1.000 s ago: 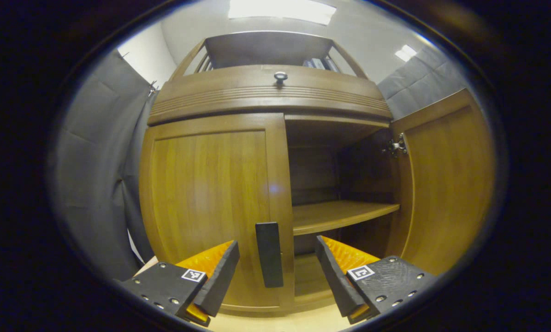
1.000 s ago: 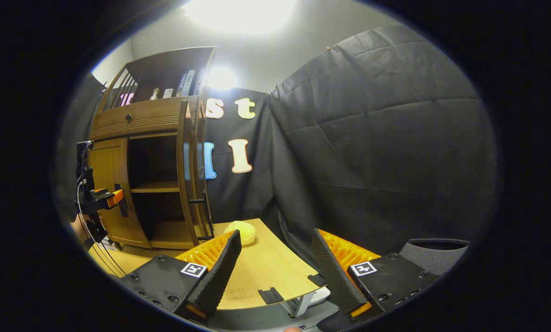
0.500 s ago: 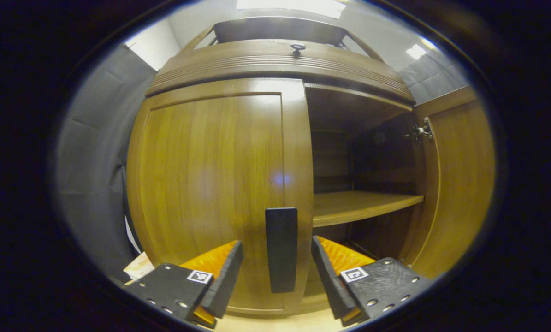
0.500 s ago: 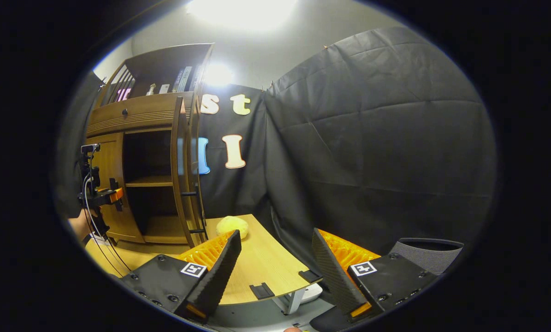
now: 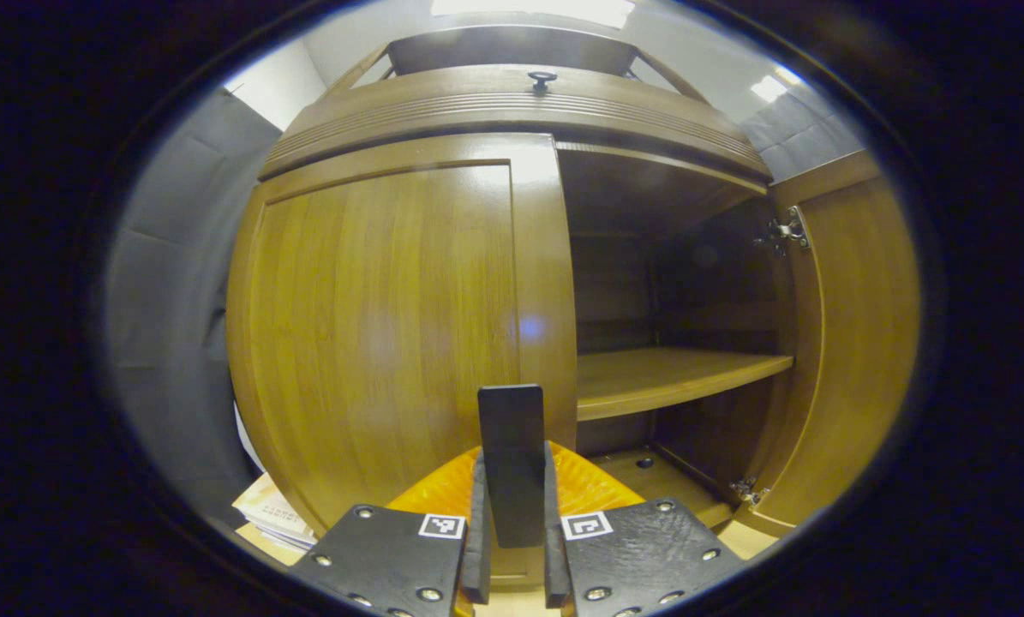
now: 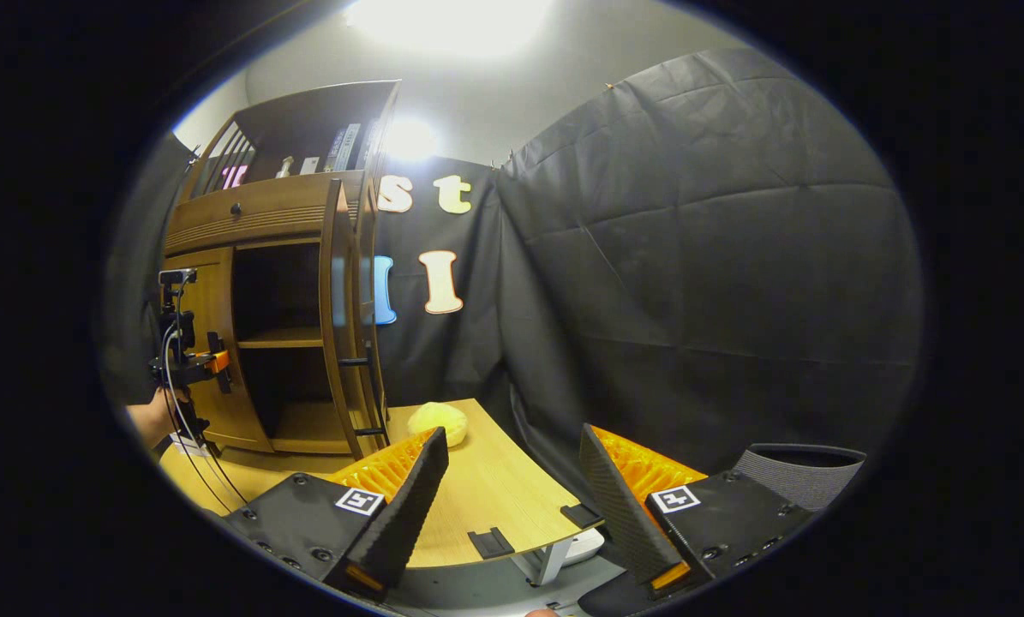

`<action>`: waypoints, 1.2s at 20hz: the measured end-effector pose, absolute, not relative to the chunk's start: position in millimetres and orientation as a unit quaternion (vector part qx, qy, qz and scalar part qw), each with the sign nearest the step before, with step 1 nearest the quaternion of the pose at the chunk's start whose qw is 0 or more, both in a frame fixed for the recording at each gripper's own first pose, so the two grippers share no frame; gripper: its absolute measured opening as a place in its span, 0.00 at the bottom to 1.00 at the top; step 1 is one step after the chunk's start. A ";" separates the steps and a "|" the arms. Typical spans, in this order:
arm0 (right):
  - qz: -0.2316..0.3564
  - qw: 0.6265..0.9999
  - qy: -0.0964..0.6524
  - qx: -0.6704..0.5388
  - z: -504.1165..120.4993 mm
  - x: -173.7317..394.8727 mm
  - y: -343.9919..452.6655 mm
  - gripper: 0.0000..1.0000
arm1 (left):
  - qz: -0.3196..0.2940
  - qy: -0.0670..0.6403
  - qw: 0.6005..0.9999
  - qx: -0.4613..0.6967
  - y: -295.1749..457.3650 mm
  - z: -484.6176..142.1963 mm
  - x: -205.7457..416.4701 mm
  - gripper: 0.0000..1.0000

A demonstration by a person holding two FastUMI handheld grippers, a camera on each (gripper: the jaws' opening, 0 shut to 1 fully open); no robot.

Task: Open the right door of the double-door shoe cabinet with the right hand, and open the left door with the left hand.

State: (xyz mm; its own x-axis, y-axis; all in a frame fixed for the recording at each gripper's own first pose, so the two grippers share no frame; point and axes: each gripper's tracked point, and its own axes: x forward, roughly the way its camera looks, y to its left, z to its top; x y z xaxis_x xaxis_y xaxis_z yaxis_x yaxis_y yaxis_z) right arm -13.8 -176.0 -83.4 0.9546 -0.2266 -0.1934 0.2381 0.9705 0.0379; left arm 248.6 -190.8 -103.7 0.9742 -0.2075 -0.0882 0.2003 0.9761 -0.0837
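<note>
- While the right-hand panel door of brown varnished wood [image 5: 854,343] stands swung wide, the matching left door [image 5: 383,334] sits flush and shut in the tall wooden shoe cabinet [image 5: 512,103] on the pale wooden tabletop [image 6: 486,497].
- Left gripper [image 5: 512,523]: its two fingers are closed on the dark, flat, upright bar handle [image 5: 512,463] near the left door's inner edge, one finger pressing each side.
- Right gripper [image 6: 512,506]: fingers spread apart and holding nothing, hovering over the table edge, well apart from the cabinet.
- Seen from the right gripper view, the left gripper [image 6: 207,364] reaches the cabinet front, with a person's hand [image 6: 147,420] behind it.
- Handling, as a judgement: the door looks stiff and solid, fairly light on its hinges; the slim handle is the right place to take hold, though its smooth faces could slip.
- Direction: the handle's long axis runs vertically, as does the door's; the door faces outward toward the gripper and would probably swing on its left edge.
- Inside, a bare wooden shelf [image 5: 674,381] shows through the open half.
</note>
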 end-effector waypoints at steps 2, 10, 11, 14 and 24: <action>-0.111 0.989 0.091 0.031 -81.9 -10.6 -173.2 0.92 | -0.109 0.055 0.992 -0.042 -190.8 -103.2 244.9 0.24; -0.076 0.993 0.084 0.034 -78.9 4.6 -153.9 0.97 | -0.120 0.055 0.990 -0.047 -176.5 -98.3 205.9 0.24; -0.070 0.993 0.083 0.034 -78.0 6.6 -150.7 0.97 | -0.121 0.056 0.990 -0.048 -174.4 -97.0 200.3 0.24; -0.053 0.995 0.079 0.035 -76.4 14.5 -140.2 0.97 | -0.121 0.056 0.990 -0.051 -163.9 -96.5 180.9 0.24; 0.005 0.997 0.071 0.037 -73.4 35.5 -95.0 0.97 | -0.118 0.064 0.989 -0.056 -125.6 -93.5 124.8 0.22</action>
